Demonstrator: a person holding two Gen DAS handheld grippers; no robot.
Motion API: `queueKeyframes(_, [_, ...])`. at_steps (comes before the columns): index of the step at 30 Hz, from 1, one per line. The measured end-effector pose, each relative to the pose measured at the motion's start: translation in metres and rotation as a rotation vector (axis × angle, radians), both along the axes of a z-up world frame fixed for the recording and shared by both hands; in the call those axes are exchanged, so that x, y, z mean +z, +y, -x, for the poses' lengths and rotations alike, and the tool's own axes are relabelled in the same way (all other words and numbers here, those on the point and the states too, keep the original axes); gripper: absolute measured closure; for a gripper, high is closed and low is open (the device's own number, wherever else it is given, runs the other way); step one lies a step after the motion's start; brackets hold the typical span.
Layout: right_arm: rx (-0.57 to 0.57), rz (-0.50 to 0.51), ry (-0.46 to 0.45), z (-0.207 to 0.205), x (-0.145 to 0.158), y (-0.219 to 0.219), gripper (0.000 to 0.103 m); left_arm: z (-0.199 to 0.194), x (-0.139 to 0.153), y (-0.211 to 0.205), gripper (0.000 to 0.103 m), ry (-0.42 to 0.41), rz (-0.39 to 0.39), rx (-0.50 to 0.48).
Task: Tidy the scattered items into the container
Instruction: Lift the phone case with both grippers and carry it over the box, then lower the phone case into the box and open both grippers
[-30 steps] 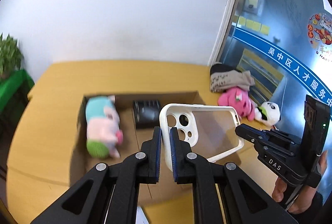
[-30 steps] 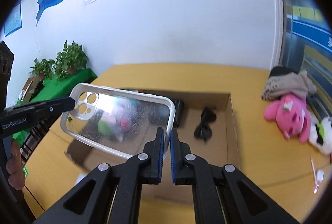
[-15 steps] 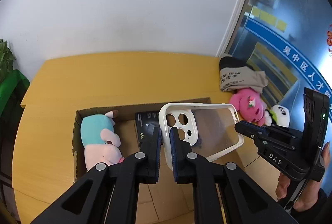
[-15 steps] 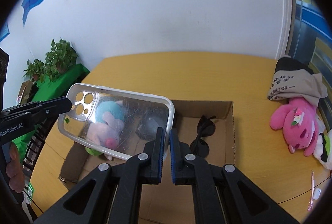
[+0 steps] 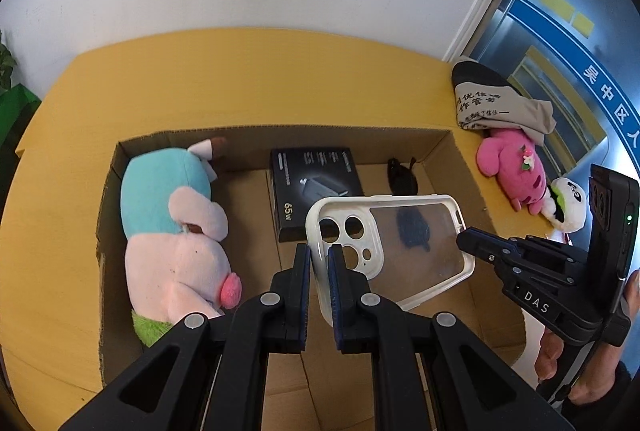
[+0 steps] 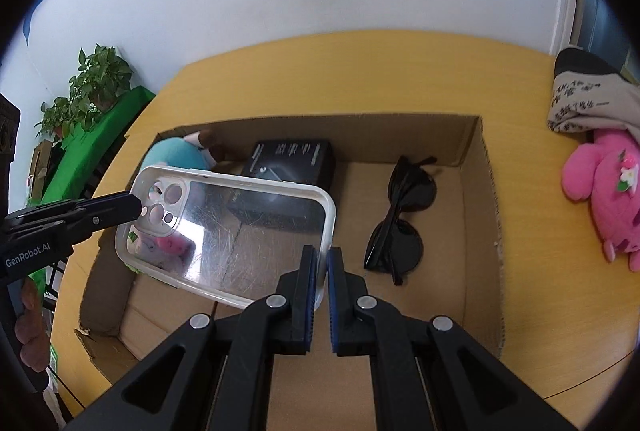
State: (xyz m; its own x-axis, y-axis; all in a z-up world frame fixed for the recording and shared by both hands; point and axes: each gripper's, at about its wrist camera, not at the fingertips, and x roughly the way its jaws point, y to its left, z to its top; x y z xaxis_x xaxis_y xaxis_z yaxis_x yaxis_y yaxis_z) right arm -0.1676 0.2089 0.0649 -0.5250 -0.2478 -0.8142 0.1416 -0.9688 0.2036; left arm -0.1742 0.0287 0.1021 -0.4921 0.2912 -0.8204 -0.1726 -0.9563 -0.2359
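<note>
Left gripper (image 5: 319, 263): jaws drawn narrow, pinching the camera-cutout end of a clear phone case (image 5: 416, 251) by its white rim. Right gripper (image 6: 319, 265): jaws likewise narrow, clamped on the rim at the opposite end of the same case (image 6: 236, 235). Case spans between the two grippers, roughly flat, suspended above the interior of the cardboard box (image 6: 490, 199); not touching floor or walls of the box as far as visible.

Judgement: the two-ended hold keeps the thin, flexible case level and stops it swinging. Edge grips suit it, since the rim is the only part stiff enough to pinch.

Box contents below: blue-and-pink pig plush (image 5: 176, 231) lying along the left wall, black 65W charger box (image 5: 316, 191) near the back wall at centre, black sunglasses (image 6: 404, 219) folded on the right half. Bare cardboard floor shows in the front centre, under the case; likely drop zone.

Outside the box, on the yellow worktop (image 5: 248, 79) to the right: pink plush (image 5: 514, 167), panda plush (image 5: 568, 207) just beside it, grey printed cloth (image 5: 496, 103) touching the pink plush. Judged not yet tidied.

Risk: uneven release would tip the case onto the sunglasses.
</note>
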Motion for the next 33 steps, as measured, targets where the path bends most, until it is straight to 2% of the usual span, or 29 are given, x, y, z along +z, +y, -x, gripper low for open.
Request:
queueKeyframes(12, [0.009,-0.024,-0.062,0.007,-0.030,-0.002,0.098,0.011,-0.026,0.003,0.095,-0.051,0.025,-0.006])
queueKeyframes(15, [0.008,-0.012,-0.081,0.009,-0.038,0.000,0.098,0.014,-0.036,0.000,0.095,-0.071,0.005,-0.001])
queueKeyframes(23, [0.009,-0.024,-0.116,0.014,-0.054,0.003,0.098,0.021,-0.057,0.005,0.095,-0.111,0.013,-0.009])
queueKeyframes(33, [0.007,-0.023,-0.171,0.018,-0.079,0.004,0.098,0.026,-0.090,0.013,0.095,-0.164,0.076,-0.030])
